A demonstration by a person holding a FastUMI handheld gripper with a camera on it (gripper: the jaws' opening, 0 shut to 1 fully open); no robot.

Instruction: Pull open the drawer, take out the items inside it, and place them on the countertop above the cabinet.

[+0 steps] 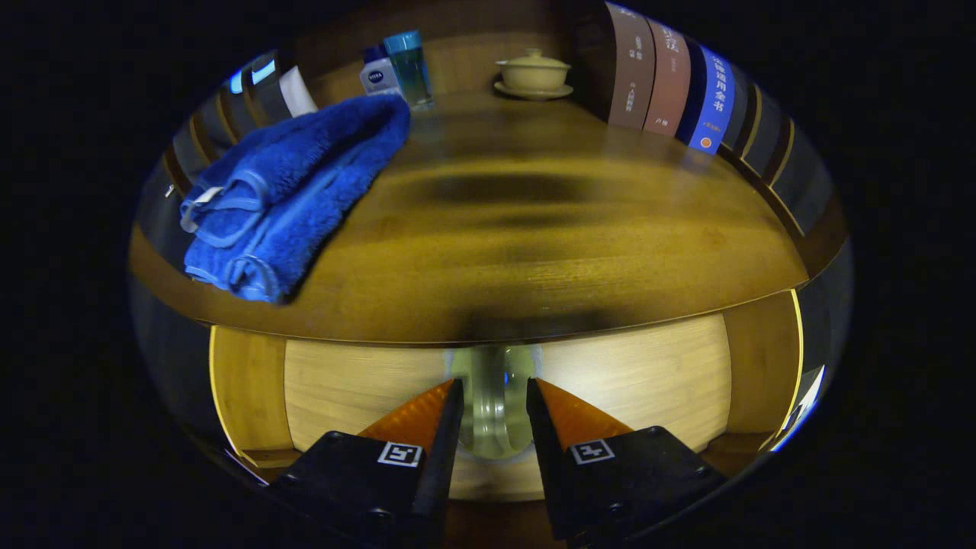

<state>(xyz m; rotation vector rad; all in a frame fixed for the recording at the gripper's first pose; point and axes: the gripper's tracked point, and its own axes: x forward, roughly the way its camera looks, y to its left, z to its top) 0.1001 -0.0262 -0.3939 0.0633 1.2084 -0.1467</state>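
**Fingers at the drawer handle, drawer front closed**

Around me: a folded blue towel [286, 191] lies on the worktop [549, 252], up and to the left of my fingers, one end hanging near the front edge. Behind it, at the back, a small white bottle [379, 75] and a teal-capped clear bottle [410, 67] stand side by side, touching or nearly so. A lidded beige cup on a saucer [533, 75] sits at the back middle, well apart from the bottles. A row of upright books [671, 80] lines the back right. More upright items stand at the far left behind the towel, too dark to identify. Nothing sits between my fingers and the handle.

Surface: dark wood worktop, glossy, with blurred dark shadows across its middle. Its front edge overhangs the cabinet. Below it, the drawer [625, 381] shows a pale wood-grain front, set flush between darker side panels. Room beyond is dim.

My pose: the gripper [494, 393] points level at the drawer front, just under the worktop edge. The translucent rounded handle [494, 396] sits centred at the top of the drawer front, right between my fingers. My fingers are apart, one on each side of the handle, tips close to its sides. I cannot tell whether they touch it. Drawer contents are hidden behind the front.
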